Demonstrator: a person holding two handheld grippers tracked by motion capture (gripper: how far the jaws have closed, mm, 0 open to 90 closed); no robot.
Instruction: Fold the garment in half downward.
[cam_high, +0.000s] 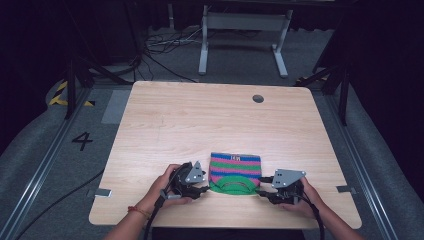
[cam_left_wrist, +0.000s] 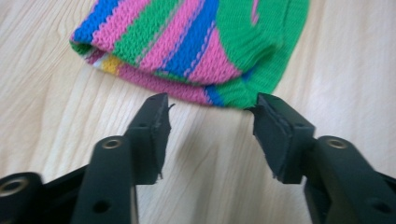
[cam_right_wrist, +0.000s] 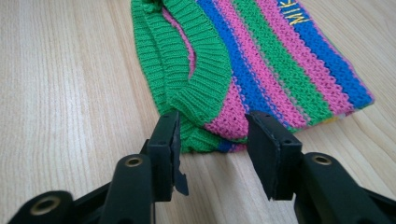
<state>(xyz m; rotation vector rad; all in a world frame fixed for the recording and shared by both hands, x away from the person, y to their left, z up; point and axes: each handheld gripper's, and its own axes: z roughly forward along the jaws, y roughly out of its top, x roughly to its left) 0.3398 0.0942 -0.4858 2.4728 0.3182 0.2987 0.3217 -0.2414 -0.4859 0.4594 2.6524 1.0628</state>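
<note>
Your left hand-held gripper (cam_high: 204, 189) rests on the table (cam_high: 165, 125) with its jaws spread apart, tips just short of the striped knit garment (cam_high: 235, 172) at that garment's left near corner. Your right hand-held gripper (cam_high: 261, 192) also has its jaws apart, framing the garment's right near corner beside the green ribbed collar (cam_right_wrist: 191, 79). The garment lies flat between both, close to the table's near edge.
</note>
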